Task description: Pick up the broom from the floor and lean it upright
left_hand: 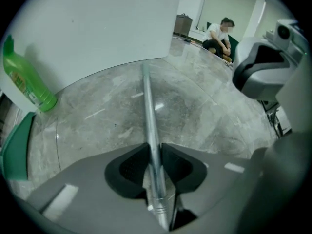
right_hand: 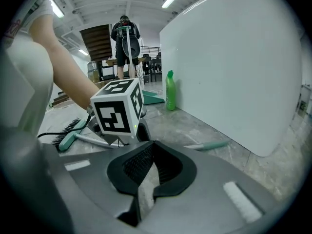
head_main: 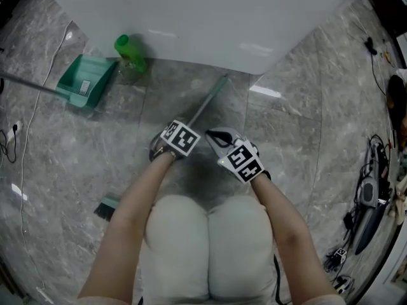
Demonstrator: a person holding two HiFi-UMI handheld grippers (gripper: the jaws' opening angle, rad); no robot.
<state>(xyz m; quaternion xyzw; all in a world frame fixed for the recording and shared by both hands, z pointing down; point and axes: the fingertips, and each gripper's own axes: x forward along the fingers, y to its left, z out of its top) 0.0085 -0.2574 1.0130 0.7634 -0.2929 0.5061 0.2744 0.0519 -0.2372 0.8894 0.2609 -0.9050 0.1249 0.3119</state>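
The broom lies on the grey marble floor, its metal handle (head_main: 206,103) running from a green end cap near the white board back to the brush head (head_main: 107,207) by my left knee. My left gripper (head_main: 178,138) points steeply down over the handle. In the left gripper view its black pads press on the handle (left_hand: 148,116) from both sides, so the left gripper (left_hand: 152,147) is shut on it. My right gripper (head_main: 215,136) hovers just to the right, shut with nothing held (right_hand: 152,145). The brush head (right_hand: 68,130) shows behind the left gripper's marker cube.
A white board (head_main: 210,18) stands ahead, with a green bottle (head_main: 130,53) and a green dustpan (head_main: 86,80) at its left foot. Cables and gear (head_main: 372,196) lie along the right. One person (left_hand: 219,33) sits far off and another (right_hand: 126,38) stands in the distance.
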